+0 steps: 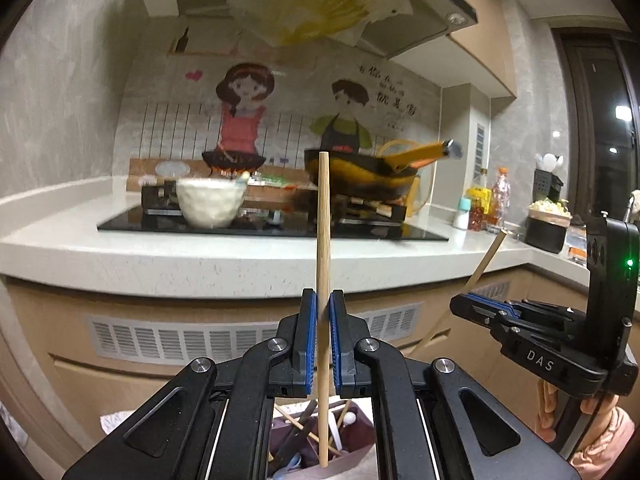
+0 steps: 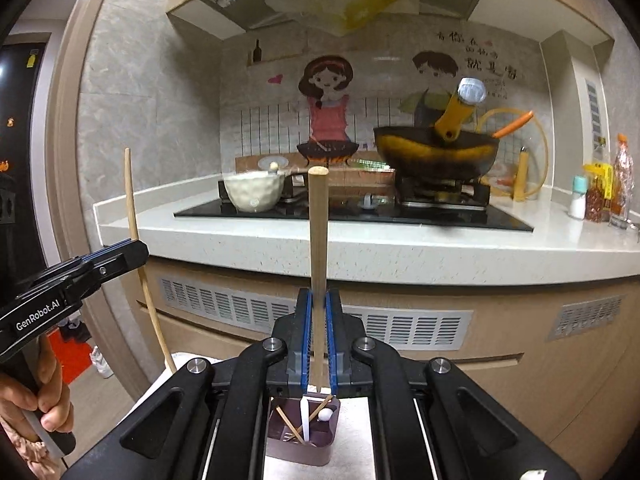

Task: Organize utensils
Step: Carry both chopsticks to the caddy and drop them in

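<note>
Spanning the whole background: a pale stone counter [image 1: 240,256], with cabinet fronts and vent grilles under it.
Wall: grey tiles behind the counter, with a cartoon sticker [image 2: 328,96] of a girl and a boy cooking.
Hood: a range hood [image 1: 320,8] hangs above the stove, with a stained paper sheet on it.
Stove: a black glass cooktop [image 2: 352,214] lies in the counter, near the back edge.
Wok: a dark wok [image 2: 436,154] with yellow handle stands on the right burner.
Bowl: a white bowl [image 1: 210,202] stands on the left part of the cooktop.
Bottles: some seasoning bottles [image 2: 600,196] stand at the right end of the counter.
Holder: a purple utensil holder [image 2: 304,432] stands low, below the grippers, on a pale surface; it holds chopsticks and a white spoon.
Left gripper: the left gripper [image 1: 323,320] is closed on a wooden chopstick [image 1: 323,240], which stands upright, its lower end over the holder.
Right gripper: the right gripper [image 2: 318,328] is clamped on a second wooden chopstick [image 2: 318,240], also upright, above the holder.
Hands: a person's hand [image 2: 36,404] holds each gripper handle.
</note>
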### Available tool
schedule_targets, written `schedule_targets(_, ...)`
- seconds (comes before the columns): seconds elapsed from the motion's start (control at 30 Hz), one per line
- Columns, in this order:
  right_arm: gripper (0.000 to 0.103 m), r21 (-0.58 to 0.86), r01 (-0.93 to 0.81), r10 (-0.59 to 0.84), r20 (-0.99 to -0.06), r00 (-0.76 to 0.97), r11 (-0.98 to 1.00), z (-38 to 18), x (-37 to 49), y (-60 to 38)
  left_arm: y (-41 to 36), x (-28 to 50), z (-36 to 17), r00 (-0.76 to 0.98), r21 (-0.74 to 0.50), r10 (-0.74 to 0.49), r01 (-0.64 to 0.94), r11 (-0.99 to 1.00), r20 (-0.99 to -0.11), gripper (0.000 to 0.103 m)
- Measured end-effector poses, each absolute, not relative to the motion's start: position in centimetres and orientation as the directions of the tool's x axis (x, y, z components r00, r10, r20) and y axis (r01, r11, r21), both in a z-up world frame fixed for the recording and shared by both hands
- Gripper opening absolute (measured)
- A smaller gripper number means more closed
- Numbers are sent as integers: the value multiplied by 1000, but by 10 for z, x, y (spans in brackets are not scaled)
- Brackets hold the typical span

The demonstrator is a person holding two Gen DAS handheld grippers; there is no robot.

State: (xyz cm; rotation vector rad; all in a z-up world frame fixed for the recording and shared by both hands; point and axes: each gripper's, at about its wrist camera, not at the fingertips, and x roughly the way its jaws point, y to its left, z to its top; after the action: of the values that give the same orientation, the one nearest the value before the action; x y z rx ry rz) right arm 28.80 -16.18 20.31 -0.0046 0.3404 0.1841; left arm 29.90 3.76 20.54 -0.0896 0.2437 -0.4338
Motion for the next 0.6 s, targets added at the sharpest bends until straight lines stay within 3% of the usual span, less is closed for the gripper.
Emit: schedule_targets(0.6, 6, 100, -240, 246, -647, 721, 966, 70, 375, -139, 30, 385, 81, 790, -206, -402, 345, 916, -462, 7)
